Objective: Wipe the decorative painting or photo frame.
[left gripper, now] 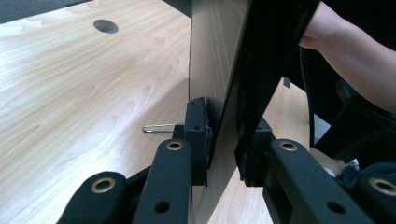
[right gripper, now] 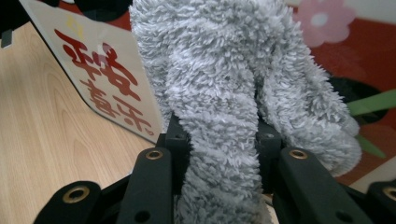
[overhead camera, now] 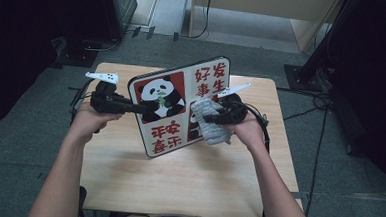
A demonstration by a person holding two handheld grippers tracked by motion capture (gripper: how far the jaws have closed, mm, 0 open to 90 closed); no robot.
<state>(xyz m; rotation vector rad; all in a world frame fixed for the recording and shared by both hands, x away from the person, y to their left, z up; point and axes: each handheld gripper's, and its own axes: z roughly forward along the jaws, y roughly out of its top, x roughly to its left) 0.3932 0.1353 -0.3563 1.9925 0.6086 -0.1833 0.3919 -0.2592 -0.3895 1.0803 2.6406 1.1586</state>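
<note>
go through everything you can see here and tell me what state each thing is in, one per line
Panda board: tilted up off the table, clamped at its left edge.
Grey fluffy cloth: bunched, pressed against the board's face.
Left hand-held gripper: shut on the board's edge.
Right hand-held gripper: shut on the cloth.
Wooden table: bare around the board.

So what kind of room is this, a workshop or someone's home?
Probably a lab or recording room: a small wooden table on grey carpet, dark stands and trailing cables around it.

Wooden table [overhead camera: 187, 183] on grey floor [overhead camera: 337, 186]
</note>
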